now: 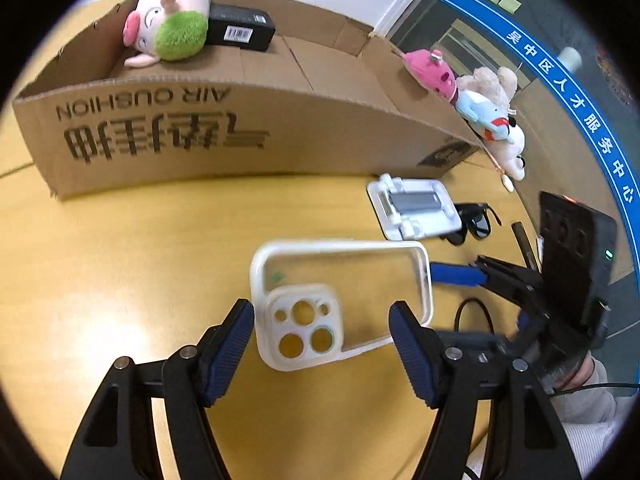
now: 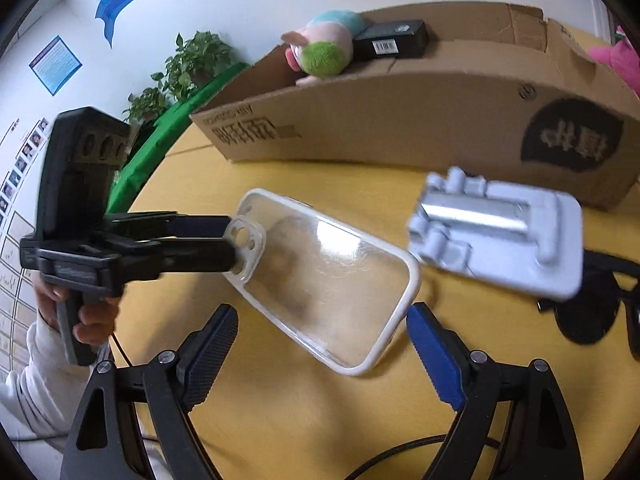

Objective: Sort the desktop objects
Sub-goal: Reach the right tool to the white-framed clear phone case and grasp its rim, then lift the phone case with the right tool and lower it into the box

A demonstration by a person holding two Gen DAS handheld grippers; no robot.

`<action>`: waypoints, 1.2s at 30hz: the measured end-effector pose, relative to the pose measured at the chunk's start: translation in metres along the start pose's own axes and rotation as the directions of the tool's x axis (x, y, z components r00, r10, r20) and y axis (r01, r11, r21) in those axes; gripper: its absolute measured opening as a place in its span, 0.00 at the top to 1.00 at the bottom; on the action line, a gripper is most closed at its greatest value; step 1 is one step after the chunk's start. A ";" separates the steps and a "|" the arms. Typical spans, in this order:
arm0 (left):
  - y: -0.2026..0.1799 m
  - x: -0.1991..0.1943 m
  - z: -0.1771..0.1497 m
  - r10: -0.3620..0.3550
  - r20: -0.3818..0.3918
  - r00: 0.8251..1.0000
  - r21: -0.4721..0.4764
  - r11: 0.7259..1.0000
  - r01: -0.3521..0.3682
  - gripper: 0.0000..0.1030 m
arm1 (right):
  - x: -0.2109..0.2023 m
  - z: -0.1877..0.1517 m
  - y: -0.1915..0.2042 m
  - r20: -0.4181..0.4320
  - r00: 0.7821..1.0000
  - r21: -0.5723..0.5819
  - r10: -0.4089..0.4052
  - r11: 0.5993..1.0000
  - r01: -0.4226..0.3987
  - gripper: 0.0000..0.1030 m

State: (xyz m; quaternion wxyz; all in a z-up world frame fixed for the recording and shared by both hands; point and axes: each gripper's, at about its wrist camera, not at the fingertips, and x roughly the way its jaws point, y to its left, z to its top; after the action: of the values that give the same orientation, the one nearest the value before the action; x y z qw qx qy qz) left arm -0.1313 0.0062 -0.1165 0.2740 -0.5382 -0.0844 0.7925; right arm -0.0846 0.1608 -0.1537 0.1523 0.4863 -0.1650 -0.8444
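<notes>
Two grippers over a yellow table (image 1: 120, 264), both tilted down toward a clear phone case (image 1: 340, 300) with a white rim, lying flat with its camera cut-outs nearest the left gripper (image 1: 322, 336). Left jaws spread wide, astride the camera end of the case, pads apart from the rim, nothing gripped. Right gripper (image 2: 322, 344) likewise released, jaws wide, straddling the opposite end of the case without pressing it. Just beyond the case, a white folding phone stand (image 1: 416, 208) and, touching it, black sunglasses (image 1: 476, 222). Behind these, an open cardboard box (image 1: 240, 136) holding a plush pig (image 1: 168, 24) and a black packet (image 1: 240, 28). More plush toys (image 1: 484, 108) beside the box's far end.
</notes>
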 end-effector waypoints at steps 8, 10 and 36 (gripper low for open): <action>-0.002 0.025 0.012 0.047 -0.049 0.998 -0.052 0.997 -0.050 0.33 | 0.013 0.014 -0.009 -0.020 0.999 0.047 -0.036 0.998 0.036 0.17; -0.006 0.019 0.012 0.058 -0.028 0.998 -0.049 0.997 -0.060 0.33 | 0.013 0.016 -0.006 -0.021 0.999 0.043 -0.041 0.998 0.041 0.17; 0.014 0.017 -0.002 0.072 0.025 0.997 -0.063 0.996 -0.071 0.81 | -0.008 -0.021 -0.011 0.007 0.955 -0.071 -0.297 0.952 0.296 0.71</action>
State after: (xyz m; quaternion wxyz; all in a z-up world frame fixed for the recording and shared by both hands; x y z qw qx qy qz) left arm -0.1386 0.0024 -0.1372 0.2275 -0.5382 -0.0932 0.8062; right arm -0.0639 0.1711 -0.1624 0.0414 0.5015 -0.0596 -0.8621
